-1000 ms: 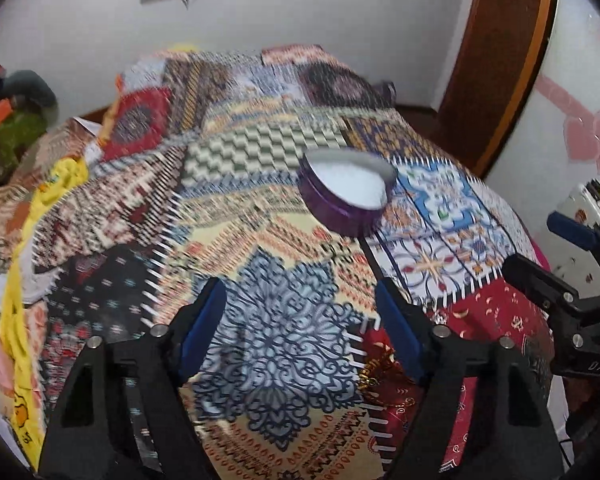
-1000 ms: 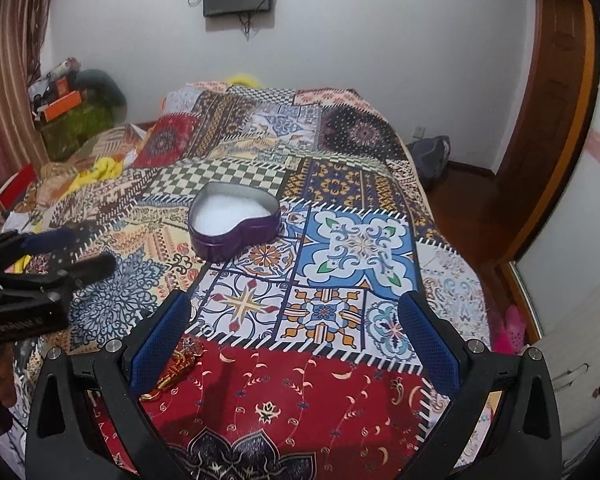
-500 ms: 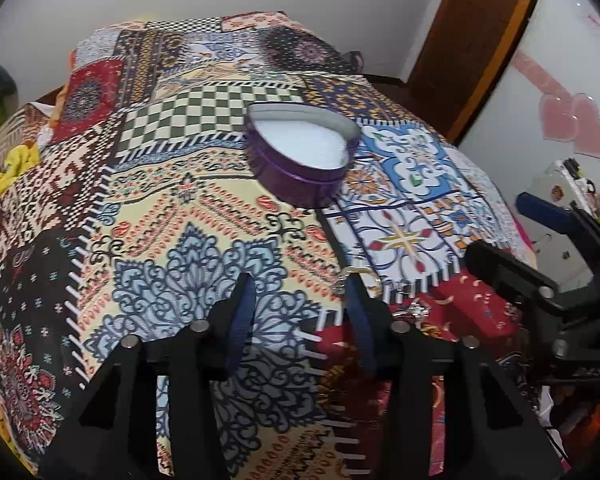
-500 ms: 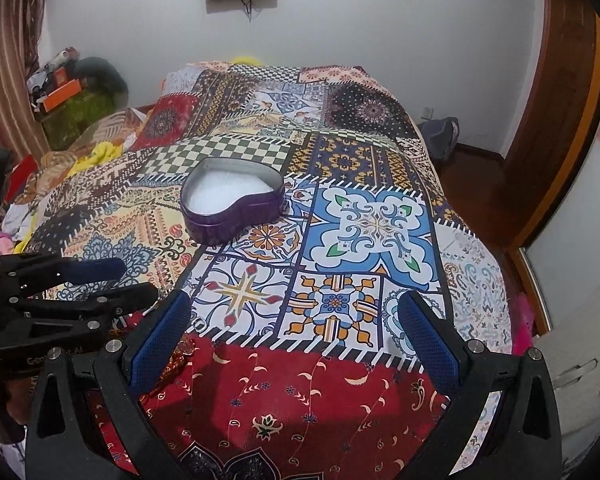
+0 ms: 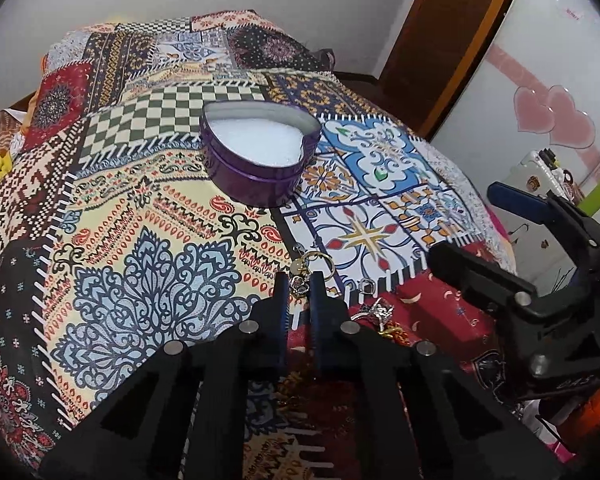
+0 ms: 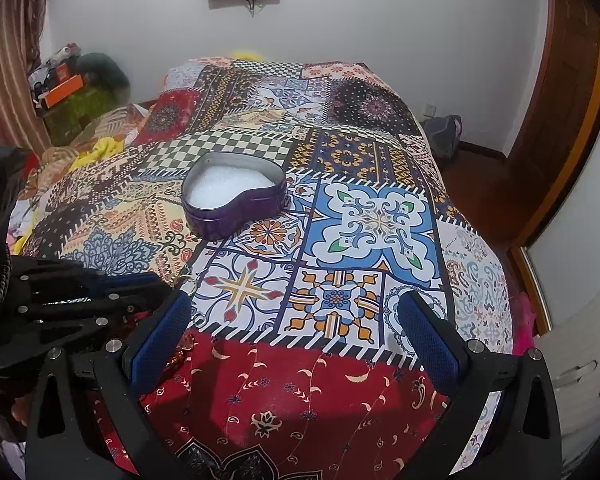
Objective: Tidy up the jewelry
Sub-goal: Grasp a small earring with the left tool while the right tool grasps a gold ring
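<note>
My left gripper (image 5: 300, 280) is closing tight on a small charm piece with a gold ring (image 5: 297, 267); its pads press on the heart charm, low over the bedspread. The same piece (image 6: 185, 280) pokes out of the left gripper (image 6: 162, 286) in the right wrist view. A small silver ring (image 5: 365, 286) and a tangle of silver and gold jewelry (image 5: 382, 314) lie just right of it. Farther up the bed sits the open purple heart-shaped tin (image 5: 256, 184) with white lining. My right gripper (image 6: 294, 304) hovers open over the red patch, nothing between its fingers.
The patchwork bedspread (image 6: 380, 220) covers the whole bed. Clothes and boxes (image 6: 72, 96) pile up at the far left. A wooden door (image 6: 560, 120) and a white cabinet (image 6: 572, 368) stand to the right, past the bed's edge.
The left gripper dropped toward the bedspread and swung right onto the jewelry; its jaws went from wide open to shut on the charm piece. The right gripper stayed put.
</note>
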Tool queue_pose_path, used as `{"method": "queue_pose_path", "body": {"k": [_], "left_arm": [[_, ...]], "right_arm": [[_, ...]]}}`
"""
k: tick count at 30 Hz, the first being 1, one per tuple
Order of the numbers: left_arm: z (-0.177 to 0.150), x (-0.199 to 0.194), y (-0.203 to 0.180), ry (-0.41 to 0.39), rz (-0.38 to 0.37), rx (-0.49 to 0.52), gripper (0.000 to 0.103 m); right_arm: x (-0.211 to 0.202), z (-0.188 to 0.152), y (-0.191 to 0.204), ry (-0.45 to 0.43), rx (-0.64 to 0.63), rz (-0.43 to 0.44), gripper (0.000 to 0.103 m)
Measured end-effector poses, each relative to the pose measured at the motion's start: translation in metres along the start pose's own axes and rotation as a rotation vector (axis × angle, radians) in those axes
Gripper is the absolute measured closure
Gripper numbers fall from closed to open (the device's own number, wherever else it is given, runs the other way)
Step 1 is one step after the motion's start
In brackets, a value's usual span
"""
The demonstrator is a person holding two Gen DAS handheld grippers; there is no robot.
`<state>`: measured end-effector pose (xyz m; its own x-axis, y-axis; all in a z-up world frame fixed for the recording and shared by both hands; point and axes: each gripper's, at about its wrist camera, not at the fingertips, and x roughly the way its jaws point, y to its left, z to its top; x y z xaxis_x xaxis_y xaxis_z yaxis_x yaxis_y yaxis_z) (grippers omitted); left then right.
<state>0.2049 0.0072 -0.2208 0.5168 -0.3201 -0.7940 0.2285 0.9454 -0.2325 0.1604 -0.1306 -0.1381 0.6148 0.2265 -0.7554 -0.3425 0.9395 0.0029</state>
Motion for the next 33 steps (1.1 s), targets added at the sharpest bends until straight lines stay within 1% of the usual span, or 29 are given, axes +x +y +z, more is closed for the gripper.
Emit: {"method": "queue_pose_path", "body": {"k": [4, 7, 11, 12, 14, 16, 17, 19, 23, 25, 27, 29, 30, 31, 33], "left_arm": [[0.001, -0.016, 0.005, -0.042, 0.002, -0.017, 0.094], [0.004, -0.028, 0.012, -0.082, 0.026, -0.033, 0.094], [0.005, -0.04, 0.024, -0.114, 0.053, -0.054, 0.094], [0.005, -0.043, 0.027, -0.119, 0.064, -0.057, 0.094], [0.002, -0.045, 0.032, -0.125, 0.075, -0.065, 0.094], [-0.001, -0.047, 0.037, -0.127, 0.086, -0.072, 0.094], [-0.002, -0.047, 0.037, -0.128, 0.09, -0.073, 0.094], [-0.004, -0.047, 0.04, -0.128, 0.095, -0.078, 0.094], [-0.007, -0.047, 0.045, -0.134, 0.096, -0.083, 0.094], [-0.007, -0.048, 0.046, -0.138, 0.092, -0.086, 0.094], [-0.007, -0.048, 0.045, -0.14, 0.091, -0.085, 0.094], [-0.007, -0.049, 0.044, -0.142, 0.092, -0.083, 0.094], [-0.007, -0.049, 0.044, -0.142, 0.093, -0.083, 0.094], [-0.007, -0.049, 0.043, -0.142, 0.094, -0.082, 0.094], [-0.006, -0.05, 0.042, -0.145, 0.095, -0.083, 0.094]], "right_arm": [[0.002, 0.004, 0.007, -0.004, -0.028, 0.011, 0.001], [0.007, 0.009, 0.013, 0.006, -0.045, 0.045, 0.001], [0.018, 0.015, 0.023, 0.035, -0.074, 0.093, 0.001], [0.021, 0.016, 0.025, 0.041, -0.085, 0.102, 0.001], [0.028, 0.018, 0.031, 0.063, -0.109, 0.119, 0.006], [0.035, 0.019, 0.036, 0.089, -0.132, 0.137, 0.015], [0.037, 0.019, 0.038, 0.099, -0.14, 0.143, 0.017], [0.046, 0.019, 0.045, 0.133, -0.169, 0.161, 0.03], [0.055, 0.016, 0.053, 0.181, -0.202, 0.191, 0.043], [0.058, 0.014, 0.056, 0.202, -0.216, 0.203, 0.055], [0.06, 0.013, 0.057, 0.207, -0.225, 0.204, 0.058], [0.058, 0.013, 0.058, 0.199, -0.238, 0.21, 0.07], [0.058, 0.013, 0.059, 0.198, -0.242, 0.212, 0.081], [0.058, 0.013, 0.06, 0.198, -0.245, 0.213, 0.085], [0.058, 0.014, 0.06, 0.194, -0.244, 0.214, 0.085]]}}
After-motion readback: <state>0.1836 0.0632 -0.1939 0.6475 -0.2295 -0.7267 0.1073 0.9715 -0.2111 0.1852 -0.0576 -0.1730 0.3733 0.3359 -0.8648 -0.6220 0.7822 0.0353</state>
